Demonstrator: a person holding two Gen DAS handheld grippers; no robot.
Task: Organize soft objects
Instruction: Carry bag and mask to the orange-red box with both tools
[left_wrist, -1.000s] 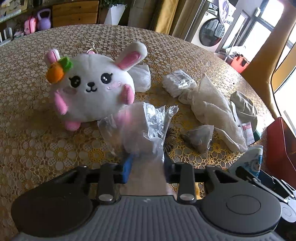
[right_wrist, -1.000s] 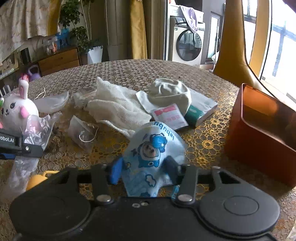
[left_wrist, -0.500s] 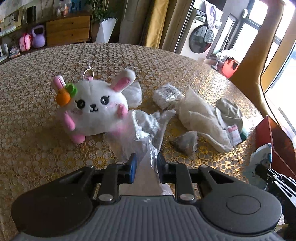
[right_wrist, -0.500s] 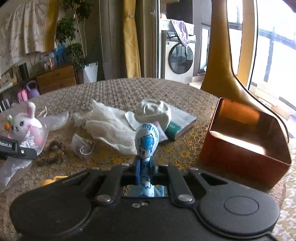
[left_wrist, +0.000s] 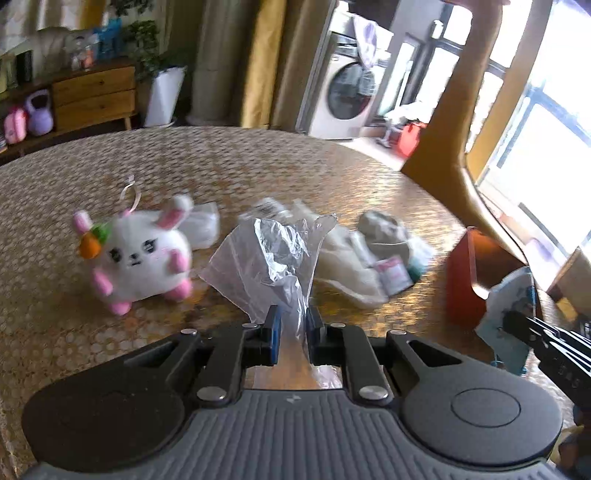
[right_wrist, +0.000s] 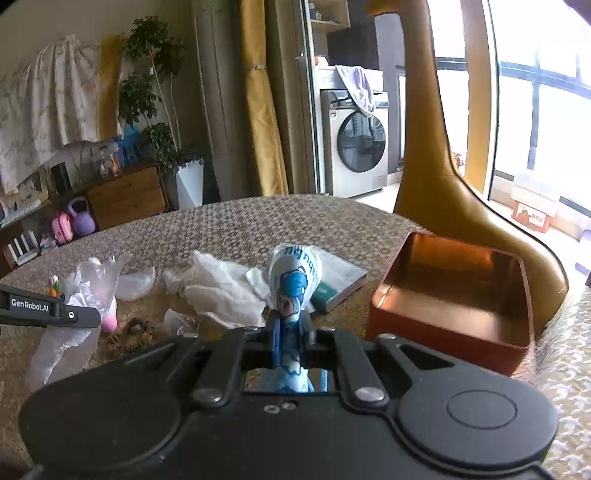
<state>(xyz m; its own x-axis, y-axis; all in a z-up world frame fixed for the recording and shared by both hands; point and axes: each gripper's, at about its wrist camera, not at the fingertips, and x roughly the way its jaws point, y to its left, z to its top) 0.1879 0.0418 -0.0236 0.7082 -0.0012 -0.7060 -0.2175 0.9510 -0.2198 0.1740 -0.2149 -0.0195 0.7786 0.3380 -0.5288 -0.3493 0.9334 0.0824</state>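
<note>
Rising away from the lace-patterned golden tabletop (left_wrist: 258, 166) compared with a second ago, carrying both loads up and leaving the rest of the clutter looking smaller below. Clamping the left hand-held gripper (left_wrist: 291, 325) on the gathered neck of a clear, crinkled plastic bag (left_wrist: 273, 254), thin film fanning out above the pads in glossy folds. Pinching the right hand-held gripper (right_wrist: 291, 332) tight on a white face mask printed with a blue cartoon figure (right_wrist: 293, 273), folded narrow between the pads and standing up like a soft cone.

Probably heading for the square orange-brown metal tin (right_wrist: 443, 332), open and apparently empty, sitting near the tabletop's right edge. Doing it well: keeping both grips closed until each piece is over the tin's mouth, bringing one across at a time to avoid crossing hands, lowering before letting go, since the film is light and likely to drift or spring open.

Leaving on the tabletop: a round white plush bunny with pink ears and an orange carrot (left_wrist: 144, 258), fuzzy and squat, and a rumpled white gauze cloth (right_wrist: 225, 291), loose-woven and limp.
</note>
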